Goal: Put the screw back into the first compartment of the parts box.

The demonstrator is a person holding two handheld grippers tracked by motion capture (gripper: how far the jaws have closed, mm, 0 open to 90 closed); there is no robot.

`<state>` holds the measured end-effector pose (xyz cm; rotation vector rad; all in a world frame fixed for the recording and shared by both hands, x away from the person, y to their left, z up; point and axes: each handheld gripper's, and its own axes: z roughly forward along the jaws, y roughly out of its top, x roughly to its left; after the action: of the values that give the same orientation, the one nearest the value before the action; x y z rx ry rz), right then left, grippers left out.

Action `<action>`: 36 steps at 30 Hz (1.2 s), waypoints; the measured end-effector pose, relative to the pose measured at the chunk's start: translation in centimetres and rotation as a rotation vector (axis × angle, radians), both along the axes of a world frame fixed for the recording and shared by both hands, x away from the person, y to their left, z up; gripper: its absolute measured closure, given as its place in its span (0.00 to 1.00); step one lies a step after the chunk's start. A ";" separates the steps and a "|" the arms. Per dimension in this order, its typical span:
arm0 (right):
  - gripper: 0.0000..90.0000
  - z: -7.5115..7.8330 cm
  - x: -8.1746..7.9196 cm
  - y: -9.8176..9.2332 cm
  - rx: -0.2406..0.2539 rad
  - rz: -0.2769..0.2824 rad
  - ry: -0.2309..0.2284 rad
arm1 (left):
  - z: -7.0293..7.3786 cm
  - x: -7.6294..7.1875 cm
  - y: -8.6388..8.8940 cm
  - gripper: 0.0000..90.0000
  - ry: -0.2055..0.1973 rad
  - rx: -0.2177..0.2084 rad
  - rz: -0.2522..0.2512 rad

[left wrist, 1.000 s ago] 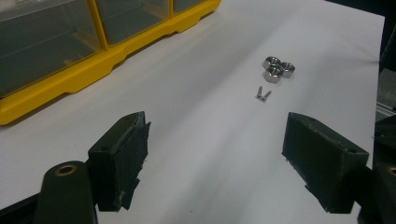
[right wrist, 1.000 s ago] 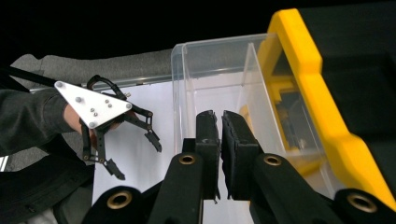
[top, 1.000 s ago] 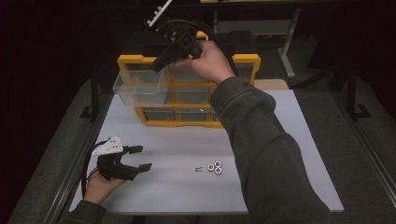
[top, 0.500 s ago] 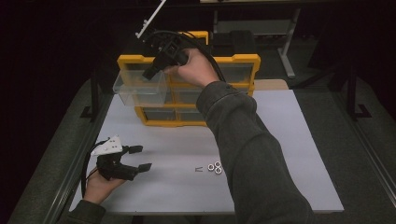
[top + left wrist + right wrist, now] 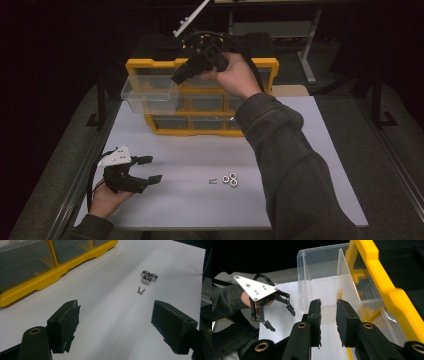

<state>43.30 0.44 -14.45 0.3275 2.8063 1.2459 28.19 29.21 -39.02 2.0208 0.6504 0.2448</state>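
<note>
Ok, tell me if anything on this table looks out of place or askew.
The top-left clear drawer is pulled far out of the yellow organizer while the others sit closed. Three nuts and two small screws lie loose on the white table. The right gripper hovers at the drawer.

Your right gripper (image 5: 181,77) is raised with its arm stretched forward, jaws just opening slightly and empty, while your left gripper (image 5: 150,169) rests low, jaws wide apart.
</note>
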 end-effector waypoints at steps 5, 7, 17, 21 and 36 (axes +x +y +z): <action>0.77 -0.7 -0.9 -2.6 0.019 -0.008 -0.023 | 0.0 0.1 0.0 0.24 -0.011 0.011 -0.011; 0.76 -1.4 -1.0 -3.5 0.021 -0.013 -0.017 | 0.0 0.0 -0.1 0.24 -0.003 0.013 -0.013; 0.71 -6.1 -2.0 -7.4 0.019 -0.051 0.017 | -0.1 0.0 -0.3 0.24 -0.001 0.015 -0.019; 0.70 -8.2 -2.6 -8.2 0.008 -0.056 0.028 | -0.1 0.0 -0.3 0.24 -0.002 0.012 -0.018; 0.68 -13.3 -4.5 -9.0 -0.025 -0.072 0.077 | -0.1 0.1 -0.3 0.24 -0.002 0.016 -0.020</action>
<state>38.82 -8.61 -27.78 0.4813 2.8430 1.2072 28.26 28.92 -39.07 2.0412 0.6285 0.2415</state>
